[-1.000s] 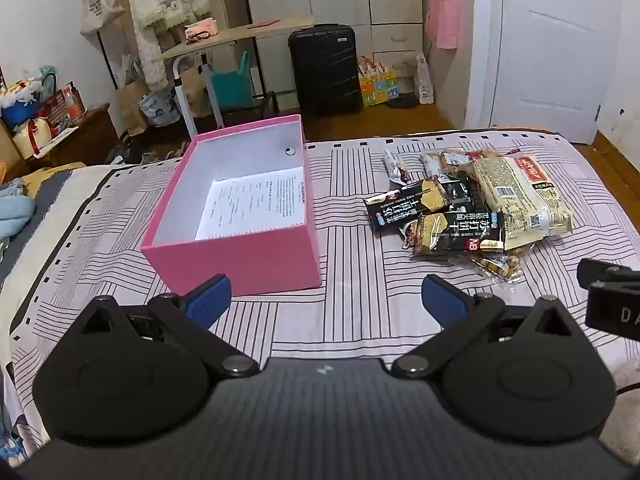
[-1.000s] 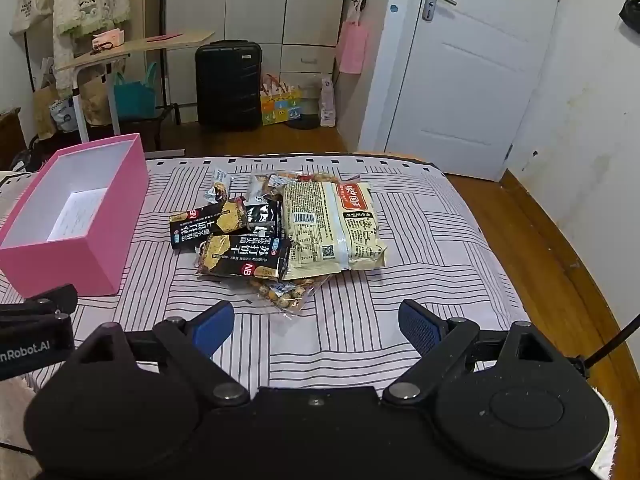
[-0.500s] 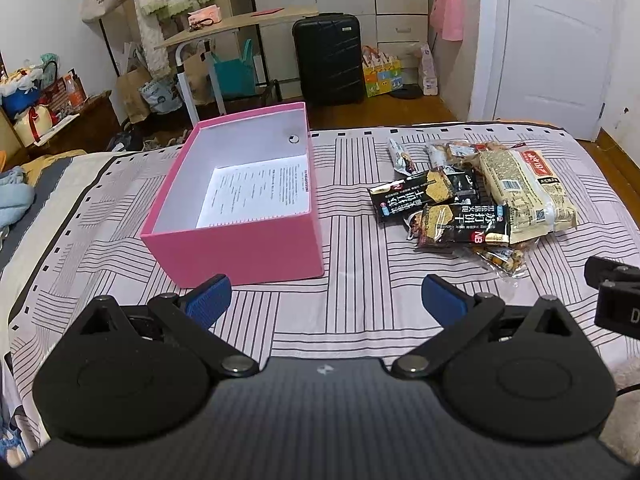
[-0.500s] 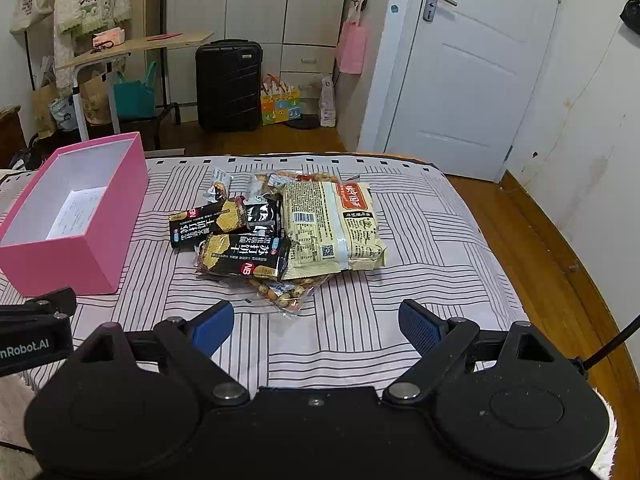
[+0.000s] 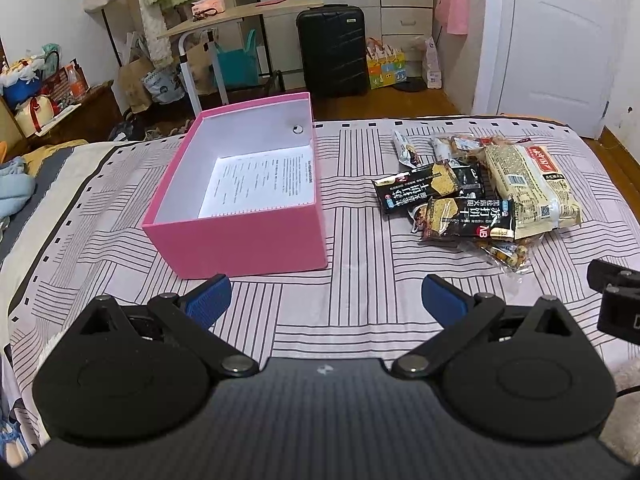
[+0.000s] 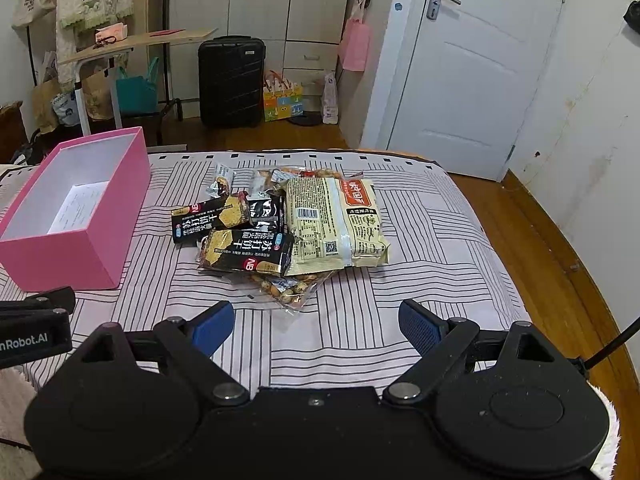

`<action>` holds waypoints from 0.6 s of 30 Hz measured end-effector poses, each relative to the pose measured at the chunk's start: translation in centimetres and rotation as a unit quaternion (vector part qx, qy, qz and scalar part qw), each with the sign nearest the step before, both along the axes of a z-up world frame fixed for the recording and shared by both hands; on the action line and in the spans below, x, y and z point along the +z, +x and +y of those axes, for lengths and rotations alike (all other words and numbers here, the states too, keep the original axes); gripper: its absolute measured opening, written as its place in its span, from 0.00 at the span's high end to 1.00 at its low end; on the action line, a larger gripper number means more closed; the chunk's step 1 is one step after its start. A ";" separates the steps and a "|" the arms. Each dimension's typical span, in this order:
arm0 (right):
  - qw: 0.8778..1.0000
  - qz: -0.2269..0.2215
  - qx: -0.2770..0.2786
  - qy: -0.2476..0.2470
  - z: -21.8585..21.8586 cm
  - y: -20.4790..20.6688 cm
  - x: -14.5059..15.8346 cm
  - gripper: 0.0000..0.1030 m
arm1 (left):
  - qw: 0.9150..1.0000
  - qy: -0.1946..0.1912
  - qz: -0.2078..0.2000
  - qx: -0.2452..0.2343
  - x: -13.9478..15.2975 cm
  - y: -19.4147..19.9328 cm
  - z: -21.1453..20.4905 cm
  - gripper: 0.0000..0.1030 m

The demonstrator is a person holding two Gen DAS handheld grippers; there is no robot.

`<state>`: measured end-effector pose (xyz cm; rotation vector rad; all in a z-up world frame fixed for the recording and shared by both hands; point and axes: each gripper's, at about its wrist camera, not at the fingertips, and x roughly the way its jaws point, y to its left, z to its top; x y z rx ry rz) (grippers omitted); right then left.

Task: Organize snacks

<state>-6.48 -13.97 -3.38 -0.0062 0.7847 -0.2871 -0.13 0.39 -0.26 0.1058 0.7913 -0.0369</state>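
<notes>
An open pink box (image 5: pixel 248 240) with a printed sheet inside sits on the striped bed; it also shows in the right wrist view (image 6: pixel 72 248). To its right lies a pile of snacks: two black cracker packs (image 5: pixel 468 220) (image 6: pixel 248 252), a large beige noodle bag (image 5: pixel 524 184) (image 6: pixel 336 220), a clear bag of nuts (image 6: pixel 286 290) and small packets behind. My left gripper (image 5: pixel 326 300) is open and empty, just in front of the box. My right gripper (image 6: pixel 316 326) is open and empty, just in front of the nut bag.
The bed's foot edge lies beyond the box and snacks. Past it stand a black suitcase (image 5: pixel 332 48), a folding table (image 5: pixel 240 16), bags and a white door (image 6: pixel 472 72). Wooden floor runs along the bed's right side (image 6: pixel 560 264).
The left gripper has tilted and drawn slightly nearer the box, which sits lower in its view. The right gripper has edged slightly forward. Both stay open.
</notes>
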 end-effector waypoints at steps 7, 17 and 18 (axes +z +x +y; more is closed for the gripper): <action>1.000 0.000 0.001 -0.001 0.0 0.0 0.0 0.11 | 1.000 0.000 0.002 0.002 -0.1 0.0 0.1 0.00; 1.000 0.002 0.005 -0.002 0.2 -0.1 -0.2 0.11 | 1.000 -0.001 0.002 0.002 -0.2 0.0 0.1 0.00; 1.000 0.002 0.005 -0.003 0.2 -0.1 -0.2 0.11 | 1.000 -0.001 0.002 0.002 -0.1 0.0 0.2 0.00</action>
